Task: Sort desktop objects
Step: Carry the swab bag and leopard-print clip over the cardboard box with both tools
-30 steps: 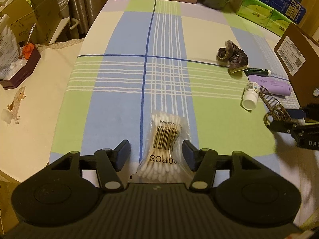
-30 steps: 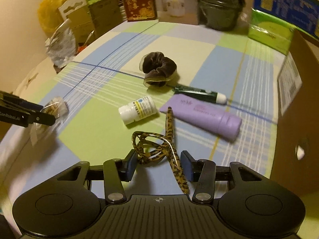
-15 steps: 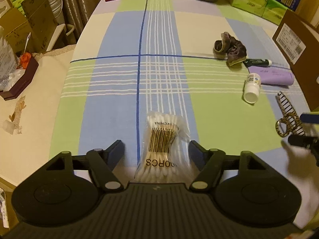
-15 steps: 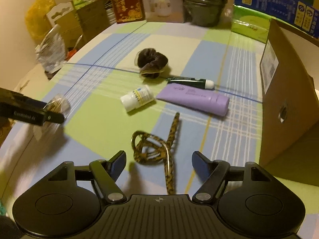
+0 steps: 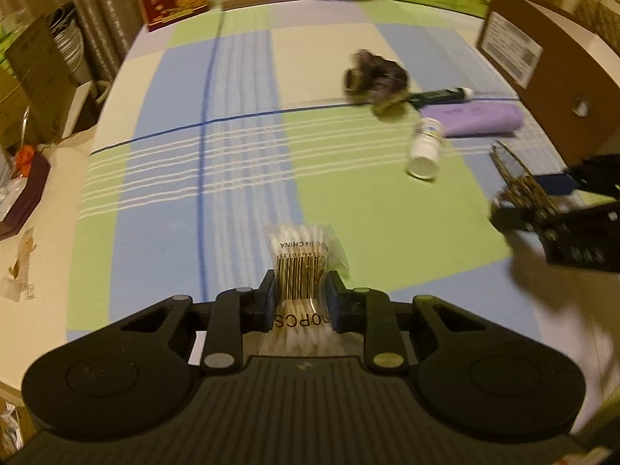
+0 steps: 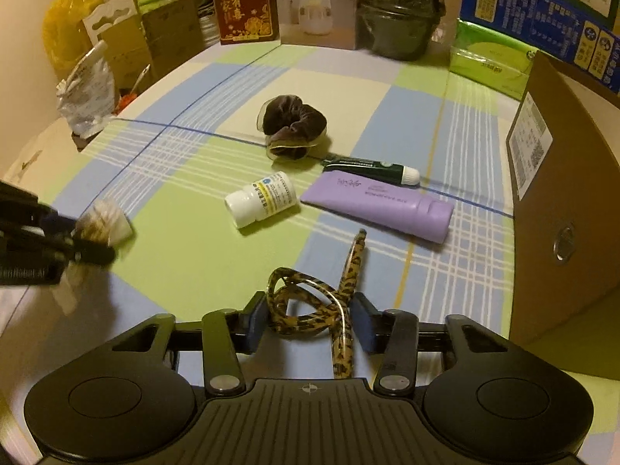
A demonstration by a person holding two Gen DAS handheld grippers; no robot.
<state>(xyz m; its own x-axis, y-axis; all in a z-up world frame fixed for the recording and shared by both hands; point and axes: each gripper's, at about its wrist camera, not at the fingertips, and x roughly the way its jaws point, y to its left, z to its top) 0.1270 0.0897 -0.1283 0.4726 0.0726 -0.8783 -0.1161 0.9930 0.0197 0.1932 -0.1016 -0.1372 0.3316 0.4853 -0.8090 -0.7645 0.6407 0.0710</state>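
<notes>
A clear bag of cotton swabs [image 5: 302,248] sits between my left gripper [image 5: 300,298] pads, which are shut on its barcode end just above the checked tablecloth. A leopard-print hair clip [image 6: 306,290] lies between my right gripper [image 6: 310,317] pads; the jaws are closing and both pads touch the clip's loops. In the right wrist view the left gripper [image 6: 77,244] shows at the far left with the swab bag [image 6: 104,224]. In the left wrist view the right gripper [image 5: 542,209] shows at the right edge with the clip [image 5: 519,186].
A brown scrunchie [image 6: 294,128], a white pill bottle [image 6: 263,197], a purple tube [image 6: 376,203] and a thin green tube [image 6: 372,166] lie mid-table. A brown cardboard box [image 6: 562,193] stands at the right. Boxes, tissue packs and a dark pot line the far edge.
Both grippers stood wide half a second ago and have closed, the left on the swab bag, the right on the hair clip. The left gripper has shifted and rolled.
</notes>
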